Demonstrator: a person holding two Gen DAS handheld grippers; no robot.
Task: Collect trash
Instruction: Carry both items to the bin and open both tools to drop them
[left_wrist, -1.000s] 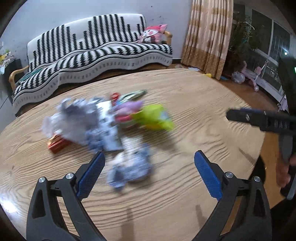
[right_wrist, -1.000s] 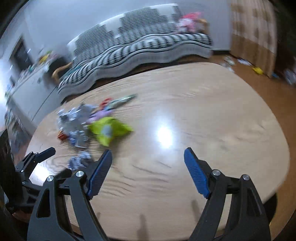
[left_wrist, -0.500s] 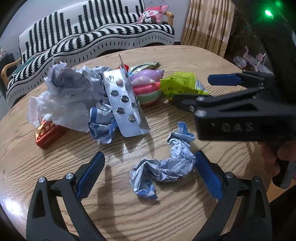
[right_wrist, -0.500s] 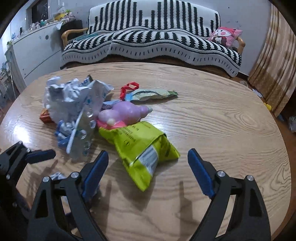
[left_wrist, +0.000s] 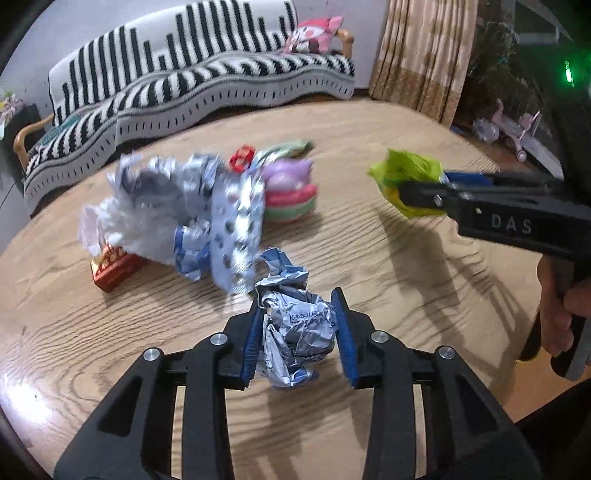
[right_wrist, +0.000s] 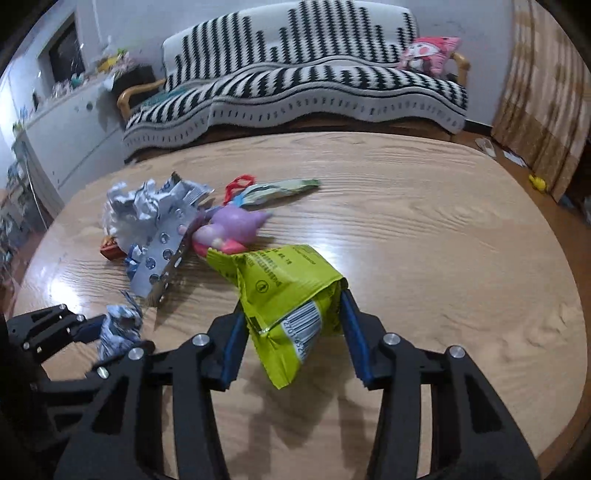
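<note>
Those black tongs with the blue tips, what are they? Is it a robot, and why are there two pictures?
No robot: a person holds one tool in each hand, and a camera on each looks along its fingers. That gives two pictures, one per hand. The left tongs are closing on a crumpled paper ball. The right tongs are closing on a green snack bag. You can see a hand gripping the right tool's handle. Still on the wooden table lie a pill sheet, a purple toy, a red box and more crumpled paper.
</note>
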